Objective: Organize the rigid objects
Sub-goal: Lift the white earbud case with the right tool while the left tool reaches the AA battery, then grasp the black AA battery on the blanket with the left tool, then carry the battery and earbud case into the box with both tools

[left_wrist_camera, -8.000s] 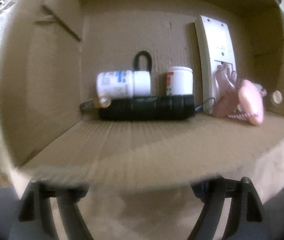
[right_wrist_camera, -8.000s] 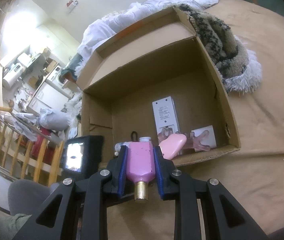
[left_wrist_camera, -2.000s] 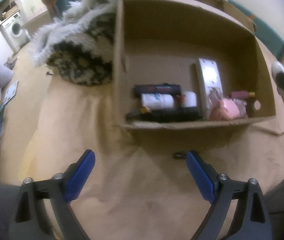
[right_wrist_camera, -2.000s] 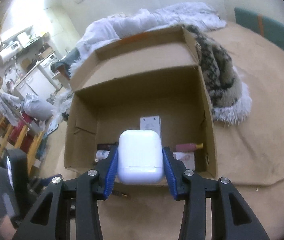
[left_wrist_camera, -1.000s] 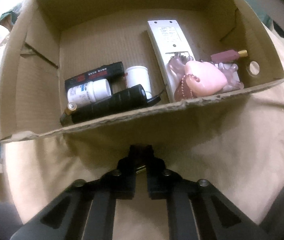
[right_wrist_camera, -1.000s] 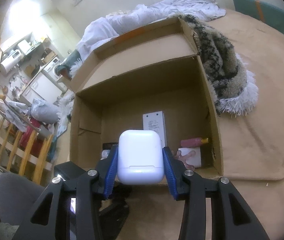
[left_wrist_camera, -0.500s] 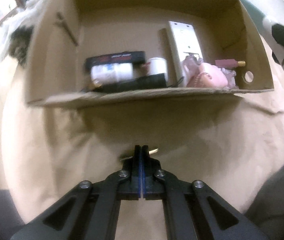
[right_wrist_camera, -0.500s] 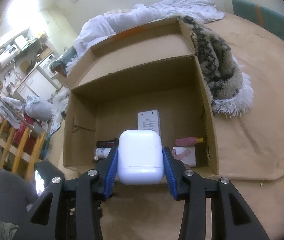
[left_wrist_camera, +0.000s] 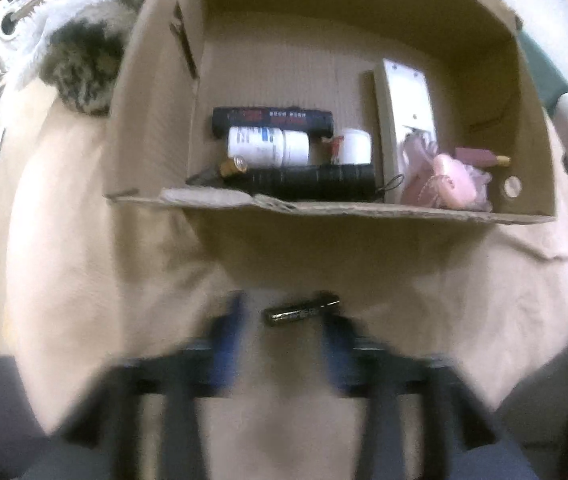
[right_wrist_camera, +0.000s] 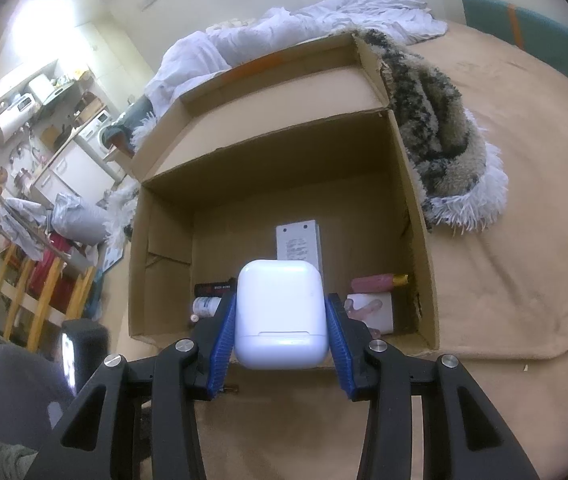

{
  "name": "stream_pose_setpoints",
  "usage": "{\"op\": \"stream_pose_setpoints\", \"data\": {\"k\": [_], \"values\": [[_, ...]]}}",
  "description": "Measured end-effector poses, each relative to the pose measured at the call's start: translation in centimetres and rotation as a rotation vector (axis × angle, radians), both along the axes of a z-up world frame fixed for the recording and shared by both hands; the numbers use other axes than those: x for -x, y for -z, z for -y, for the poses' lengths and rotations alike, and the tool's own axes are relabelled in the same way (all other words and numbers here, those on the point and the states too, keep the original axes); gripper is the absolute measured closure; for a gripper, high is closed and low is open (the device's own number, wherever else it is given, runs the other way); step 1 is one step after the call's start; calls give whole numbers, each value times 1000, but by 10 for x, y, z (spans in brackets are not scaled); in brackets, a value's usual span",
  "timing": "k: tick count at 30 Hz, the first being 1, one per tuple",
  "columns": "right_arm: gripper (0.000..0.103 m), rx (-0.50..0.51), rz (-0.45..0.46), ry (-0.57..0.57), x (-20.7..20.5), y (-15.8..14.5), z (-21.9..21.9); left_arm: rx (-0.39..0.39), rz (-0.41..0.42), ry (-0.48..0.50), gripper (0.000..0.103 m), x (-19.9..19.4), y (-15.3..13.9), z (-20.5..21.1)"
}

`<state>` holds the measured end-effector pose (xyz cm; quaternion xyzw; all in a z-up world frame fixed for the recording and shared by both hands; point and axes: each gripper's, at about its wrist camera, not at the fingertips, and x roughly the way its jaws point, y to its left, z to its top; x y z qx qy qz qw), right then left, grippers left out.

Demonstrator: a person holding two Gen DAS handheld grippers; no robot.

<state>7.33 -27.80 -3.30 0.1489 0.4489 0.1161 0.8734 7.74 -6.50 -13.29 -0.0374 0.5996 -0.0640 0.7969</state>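
Note:
My left gripper [left_wrist_camera: 282, 334] is blurred and its jaws are opening just in front of the cardboard box [left_wrist_camera: 156, 80]. A small dark battery-like cylinder [left_wrist_camera: 302, 312] lies loose on the beige cloth between the blue pads, which do not press on it. My right gripper [right_wrist_camera: 280, 340] is shut on a white earbud case [right_wrist_camera: 280, 316], held over the box's near edge [right_wrist_camera: 416, 240]. Inside the box lie a black flashlight [left_wrist_camera: 316, 182], a white pill bottle [left_wrist_camera: 268, 146], a white remote [left_wrist_camera: 408, 96] and pink items [left_wrist_camera: 450, 184].
A furry patterned blanket [right_wrist_camera: 436, 120] lies against the box's side, white bedding [right_wrist_camera: 304, 28] behind it. Beige cloth [left_wrist_camera: 84, 260] covers the surface around the box. A person's grey-clad leg [right_wrist_camera: 16, 392] is at the lower left. The box's middle floor [left_wrist_camera: 284, 76] is bare.
The left jaws have gone from shut to spreading apart, and the small dark cylinder now lies free on the cloth between them. The right gripper and its white case have stayed put.

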Motion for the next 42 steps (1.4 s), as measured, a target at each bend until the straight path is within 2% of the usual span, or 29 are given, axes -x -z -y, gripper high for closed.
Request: {"op": "stream_pose_setpoints", "data": {"k": [1, 10, 12, 13, 14, 16, 21, 23, 26, 30, 34, 38, 42], "values": [[58, 0, -1, -1, 0, 0, 0, -27, 13, -11, 32, 0, 2, 2], [58, -2, -4, -1, 0, 0, -1, -162, 17, -7, 33, -2, 19, 29], [58, -1, -4, 0, 0, 1, -1, -168, 26, 11, 44, 0, 19, 38], [58, 0, -5, 0, 0, 1, -1, -166, 36, 28, 60, 1, 18, 40], [58, 2, -6, -1, 1, 1, -2, -170, 44, 41, 64, 4, 18, 43], [58, 4, -7, -1, 1, 2, -2, -188, 50, 60, 64, 4, 17, 52], [58, 4, -12, 3, 1, 2, -2, -178, 61, 69, 64, 16, 11, 58], [58, 6, -14, 5, 0, 2, -1, -170, 60, 58, 64, 26, 3, 51], [58, 7, -9, 6, -1, 0, 1, -145, 83, 65, 64, 35, -27, 45], [58, 7, -4, 3, -1, -1, 0, -126, 182, 100, 64, 53, -75, 40], [58, 39, 18, -20, -2, -5, -5, -121, 286, 92, 64, 55, -113, 34], [58, 61, 29, -38, -9, -5, -8, -126, 364, 76, 64, 32, -133, 31], [58, 88, 38, -46, -24, -3, -11, -133, 391, 52, 64, 7, -129, 26]]}}
